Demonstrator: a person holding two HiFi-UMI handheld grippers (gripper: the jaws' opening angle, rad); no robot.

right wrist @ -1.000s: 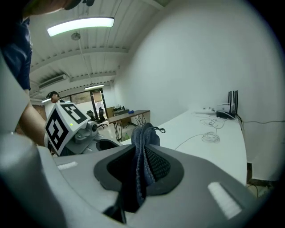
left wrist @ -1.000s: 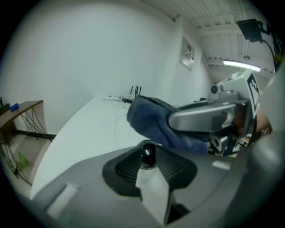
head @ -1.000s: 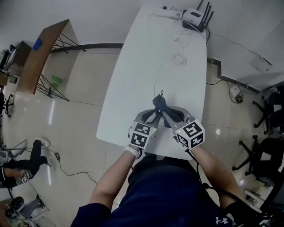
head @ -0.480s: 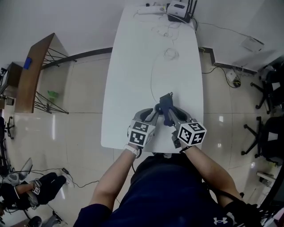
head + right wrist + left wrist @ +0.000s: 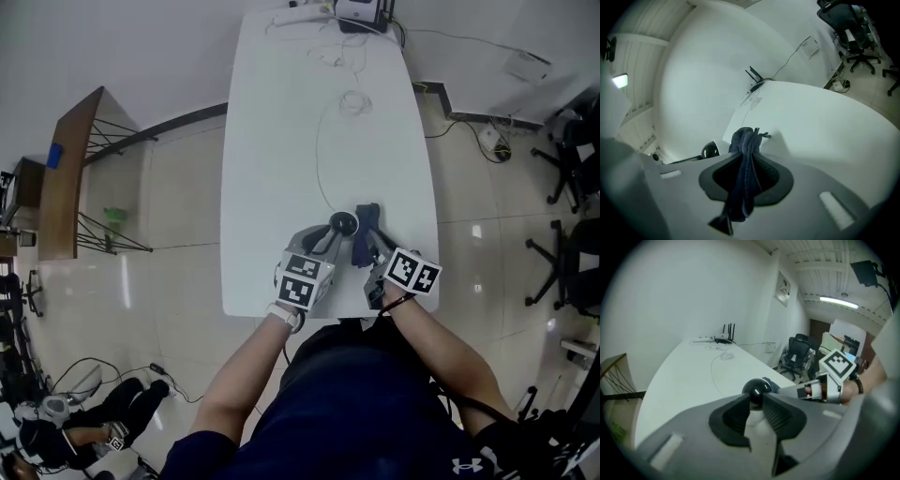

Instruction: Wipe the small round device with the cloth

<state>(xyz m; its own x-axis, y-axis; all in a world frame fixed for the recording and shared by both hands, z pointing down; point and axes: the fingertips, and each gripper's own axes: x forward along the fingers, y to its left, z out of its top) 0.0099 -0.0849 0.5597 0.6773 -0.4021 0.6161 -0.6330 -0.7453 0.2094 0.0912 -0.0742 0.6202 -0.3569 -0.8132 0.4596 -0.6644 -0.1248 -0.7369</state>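
Jaws of the left gripper (image 5: 756, 401) have just been closing and pinch the device (image 5: 757, 388). Those of the right gripper (image 5: 746, 159) clamp the cloth (image 5: 744, 138), at its 3 o'clock.

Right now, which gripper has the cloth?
The right gripper, shut on the dark blue cloth; the left gripper has just been closing its jaws on the small round black device.

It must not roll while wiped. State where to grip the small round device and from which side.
Pinch the small round device across its widest part, from the near table edge: it is ball-shaped, so pads off its middle would likely slip. The jaws of the left gripper have just been closing there, tips on both flanks, leaving its top bare for the cloth in the right gripper.
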